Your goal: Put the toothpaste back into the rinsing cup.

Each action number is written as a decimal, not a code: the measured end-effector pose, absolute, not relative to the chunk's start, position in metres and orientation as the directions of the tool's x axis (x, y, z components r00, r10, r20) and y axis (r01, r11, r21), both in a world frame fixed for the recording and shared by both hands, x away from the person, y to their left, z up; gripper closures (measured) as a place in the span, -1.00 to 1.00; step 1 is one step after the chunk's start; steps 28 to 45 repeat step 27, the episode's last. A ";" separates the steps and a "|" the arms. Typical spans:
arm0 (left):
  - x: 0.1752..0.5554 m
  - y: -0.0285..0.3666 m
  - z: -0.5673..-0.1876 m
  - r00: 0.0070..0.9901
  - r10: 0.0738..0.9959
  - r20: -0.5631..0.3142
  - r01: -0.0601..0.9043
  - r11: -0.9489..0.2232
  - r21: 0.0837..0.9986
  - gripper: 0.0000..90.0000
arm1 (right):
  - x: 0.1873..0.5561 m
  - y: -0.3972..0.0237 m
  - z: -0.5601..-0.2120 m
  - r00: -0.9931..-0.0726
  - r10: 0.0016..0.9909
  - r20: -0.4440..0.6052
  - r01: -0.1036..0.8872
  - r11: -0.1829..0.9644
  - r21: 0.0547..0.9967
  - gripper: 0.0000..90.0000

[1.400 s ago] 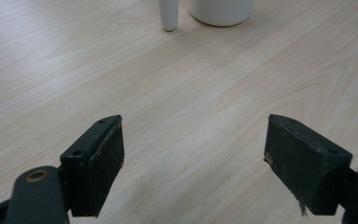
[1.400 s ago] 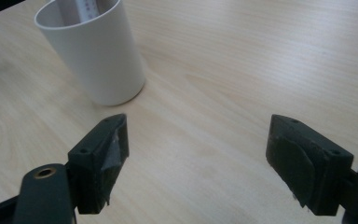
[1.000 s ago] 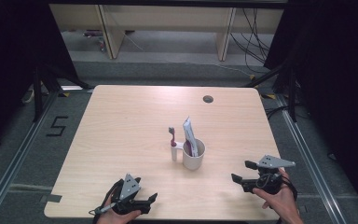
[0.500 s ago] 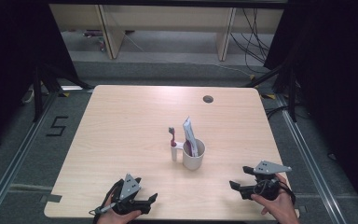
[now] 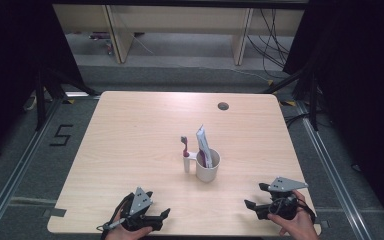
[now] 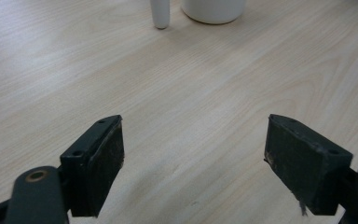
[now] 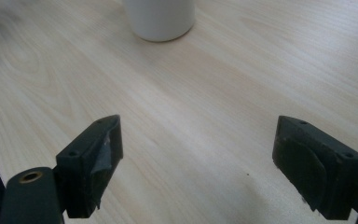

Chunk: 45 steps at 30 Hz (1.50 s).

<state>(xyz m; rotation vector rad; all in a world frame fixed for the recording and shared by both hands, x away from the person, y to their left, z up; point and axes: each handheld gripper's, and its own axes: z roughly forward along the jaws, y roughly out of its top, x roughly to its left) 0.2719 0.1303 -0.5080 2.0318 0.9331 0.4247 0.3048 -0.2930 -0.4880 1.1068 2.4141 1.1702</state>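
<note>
A white cup point(image 5: 207, 167) stands near the middle of the wooden worktop point(image 5: 130, 135), holding a tube point(image 5: 203, 145) that leans up out of it. Just beside the cup on its left, a toothbrush point(image 5: 185, 155) stands upright, red-handled, in a small white holder. The left tongs point(image 5: 152, 220) rest at the near edge, left of the cup and well apart from it, jaws spread wide with nothing between them. The right tongs point(image 5: 255, 197) sit at the near right, also wide and empty, pointing toward the cup.
</note>
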 end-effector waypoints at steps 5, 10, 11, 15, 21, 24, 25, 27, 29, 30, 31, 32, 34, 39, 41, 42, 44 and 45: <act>0.271 0.128 -0.509 0.663 0.747 -0.046 0.465 -0.363 0.807 -0.57 | 0.301 -0.291 -0.491 -0.694 0.713 0.096 0.534 0.421 0.734 -0.62; 0.271 0.128 -0.509 0.666 0.745 -0.042 0.465 -0.371 0.804 -0.57 | 0.299 -0.289 -0.494 -0.708 0.703 0.072 0.527 0.458 0.715 -0.63; 0.271 0.128 -0.509 0.665 0.746 -0.039 0.466 -0.373 0.802 -0.57 | 0.300 -0.289 -0.494 -0.714 0.698 0.063 0.522 0.470 0.712 -0.63; 0.271 0.128 -0.510 0.667 0.744 -0.044 0.466 -0.370 0.803 -0.57 | 0.298 -0.288 -0.496 -0.714 0.697 0.068 0.530 0.474 0.703 -0.63; 0.271 0.128 -0.511 0.668 0.743 -0.042 0.465 -0.373 0.803 -0.57 | 0.298 -0.289 -0.497 -0.724 0.686 0.063 0.521 0.485 0.702 -0.63; 0.272 0.128 -0.511 0.664 0.747 -0.036 0.467 -0.377 0.800 -0.57 | 0.298 -0.288 -0.497 -0.724 0.686 0.069 0.525 0.483 0.701 -0.63; 0.272 0.128 -0.511 0.664 0.747 -0.037 0.467 -0.376 0.801 -0.57 | 0.298 -0.288 -0.497 -0.721 0.690 0.071 0.529 0.481 0.699 -0.63; 0.272 0.128 -0.511 0.665 0.746 -0.033 0.465 -0.379 0.800 -0.57 | 0.298 -0.288 -0.497 -0.722 0.689 0.067 0.529 0.486 0.696 -0.63; 0.272 0.128 -0.511 0.665 0.746 -0.033 0.465 -0.379 0.800 -0.57 | 0.298 -0.288 -0.497 -0.722 0.689 0.067 0.529 0.486 0.696 -0.63; 0.272 0.128 -0.511 0.665 0.746 -0.033 0.465 -0.379 0.800 -0.57 | 0.298 -0.288 -0.497 -0.722 0.689 0.067 0.529 0.486 0.696 -0.63; 0.272 0.128 -0.511 0.665 0.746 -0.033 0.465 -0.379 0.800 -0.57 | 0.298 -0.288 -0.497 -0.722 0.689 0.067 0.529 0.486 0.696 -0.63; 0.272 0.128 -0.511 0.665 0.746 -0.033 0.465 -0.379 0.800 -0.57 | 0.298 -0.288 -0.497 -0.722 0.689 0.067 0.529 0.486 0.696 -0.63; 0.272 0.128 -0.511 0.665 0.746 -0.033 0.465 -0.379 0.800 -0.57 | 0.298 -0.288 -0.497 -0.722 0.689 0.067 0.529 0.486 0.696 -0.63; 0.272 0.128 -0.511 0.665 0.746 -0.033 0.465 -0.379 0.800 -0.57 | 0.298 -0.288 -0.497 -0.722 0.689 0.067 0.529 0.486 0.696 -0.63; 0.272 0.128 -0.511 0.665 0.746 -0.033 0.465 -0.379 0.800 -0.57 | 0.298 -0.288 -0.497 -0.722 0.689 0.067 0.529 0.486 0.696 -0.63; 0.272 0.128 -0.511 0.665 0.746 -0.033 0.465 -0.379 0.800 -0.57 | 0.298 -0.288 -0.497 -0.722 0.689 0.067 0.529 0.486 0.696 -0.63; 0.272 0.128 -0.511 0.665 0.746 -0.033 0.465 -0.379 0.800 -0.57 | 0.298 -0.288 -0.497 -0.722 0.689 0.067 0.529 0.486 0.696 -0.63; 0.272 0.128 -0.511 0.665 0.746 -0.033 0.465 -0.379 0.800 -0.57 | 0.298 -0.288 -0.497 -0.722 0.689 0.067 0.529 0.486 0.696 -0.63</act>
